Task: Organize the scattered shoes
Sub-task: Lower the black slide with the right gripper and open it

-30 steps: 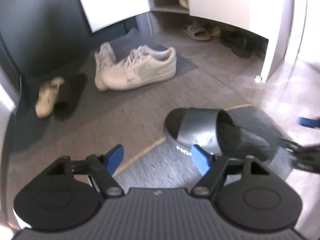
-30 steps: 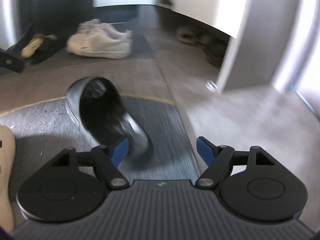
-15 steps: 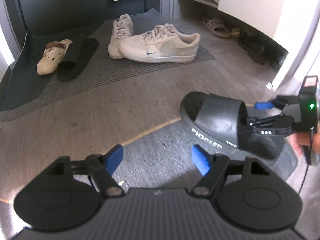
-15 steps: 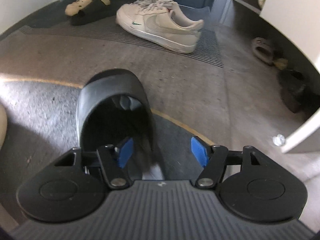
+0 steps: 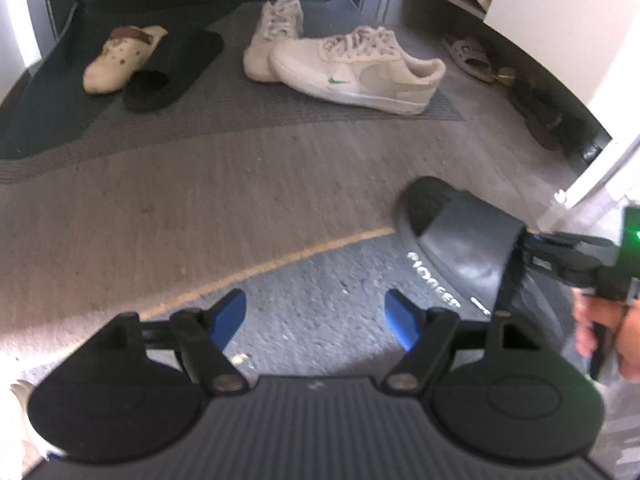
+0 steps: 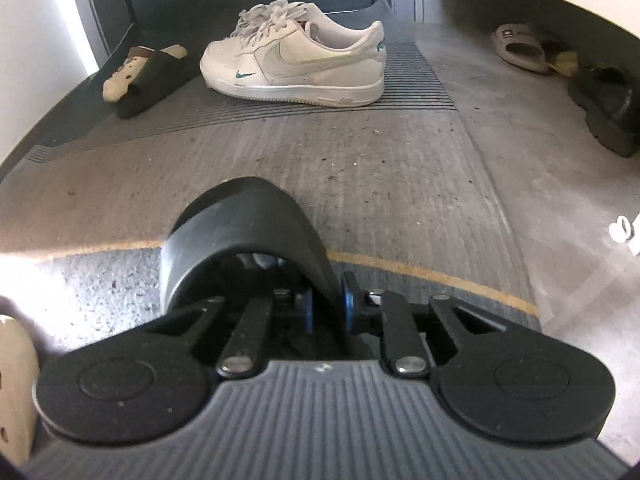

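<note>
Closed in over the last second, the right hand-held gripper [image 6: 326, 306] is now clamped on the right-hand edge of the strap of the black rubber slide sandal [image 6: 244, 236], where its blue pads were spread wide before. That sandal lies on the grey mat [image 6: 100, 280] straight ahead of the right hand-held gripper, long axis running away from it, toe pointing toward the white leather sneakers [image 6: 292, 68] on the ribbed dark doormat. The left hand-held gripper [image 5: 316, 316] is held open and empty, the sandal off to its right, so the right hand is nearer. The heel is hidden beneath the gripper body, and the sidewall lettering is blurred.
</note>
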A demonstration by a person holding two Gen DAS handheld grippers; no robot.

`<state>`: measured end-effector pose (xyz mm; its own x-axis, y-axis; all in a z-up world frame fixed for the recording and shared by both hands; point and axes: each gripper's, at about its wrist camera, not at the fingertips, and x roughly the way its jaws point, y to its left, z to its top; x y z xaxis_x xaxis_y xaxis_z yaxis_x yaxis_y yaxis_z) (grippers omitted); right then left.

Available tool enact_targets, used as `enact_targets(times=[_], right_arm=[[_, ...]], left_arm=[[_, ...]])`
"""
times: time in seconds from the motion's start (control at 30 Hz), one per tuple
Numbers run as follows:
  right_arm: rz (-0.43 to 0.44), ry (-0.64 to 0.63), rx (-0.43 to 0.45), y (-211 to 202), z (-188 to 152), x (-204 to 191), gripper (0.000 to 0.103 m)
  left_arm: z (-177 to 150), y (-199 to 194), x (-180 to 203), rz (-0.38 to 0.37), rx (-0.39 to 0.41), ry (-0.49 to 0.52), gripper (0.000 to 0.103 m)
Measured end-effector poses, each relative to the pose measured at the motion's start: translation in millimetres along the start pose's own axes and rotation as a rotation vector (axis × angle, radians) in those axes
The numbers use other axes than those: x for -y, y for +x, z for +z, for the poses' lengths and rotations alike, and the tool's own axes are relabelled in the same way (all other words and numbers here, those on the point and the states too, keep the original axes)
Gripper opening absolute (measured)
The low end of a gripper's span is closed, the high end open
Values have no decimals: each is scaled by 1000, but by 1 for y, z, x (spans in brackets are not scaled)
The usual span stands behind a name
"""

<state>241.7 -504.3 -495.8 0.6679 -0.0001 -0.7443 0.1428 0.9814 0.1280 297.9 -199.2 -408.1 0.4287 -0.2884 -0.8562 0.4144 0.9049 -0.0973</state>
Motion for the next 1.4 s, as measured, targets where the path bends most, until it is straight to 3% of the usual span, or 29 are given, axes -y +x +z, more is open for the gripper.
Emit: enact_targets(times=[0.4, 0.63, 0.73, 0.77, 0.83, 0.87, 0.9, 1.0, 1.13, 1.3, 1.4], right_arm=[[-148, 198, -26, -59, -54, 25, 14], [-160, 362, -53, -76, -84, 38, 15], [-143, 398, -33, -77, -89, 38, 21], [-138, 403, -39, -79, -87, 38, 28], [-127, 414, -51, -83, -83, 37, 54], [-148, 408, -36, -92, -83, 35, 75], [-169, 402, -20, -101, -83, 33, 84], [-193, 397, -1, -121, -83, 32, 84], [-189, 486, 77, -186, -78, 31, 84], [-146, 497, 153, -237, -39, 0, 84], [-96, 462, 193, -265, -5, -28, 84]], left_arm=[[-1, -31, -11, 40, 34, -15, 78], [11, -38, -9, 74, 58, -3, 78], [32, -59, -25, 91, 91, -58, 79], [38, -68, -29, 95, 102, -63, 80], [44, -89, -41, 102, 110, -74, 81], [45, -101, -48, 98, 108, -80, 82], [45, -112, -54, 97, 107, -82, 82], [44, -152, -77, 131, 109, -74, 82], [51, -206, -119, 129, 77, -197, 83], [67, -264, -147, 61, 47, -266, 83], [71, -303, -143, 78, 96, -238, 83]])
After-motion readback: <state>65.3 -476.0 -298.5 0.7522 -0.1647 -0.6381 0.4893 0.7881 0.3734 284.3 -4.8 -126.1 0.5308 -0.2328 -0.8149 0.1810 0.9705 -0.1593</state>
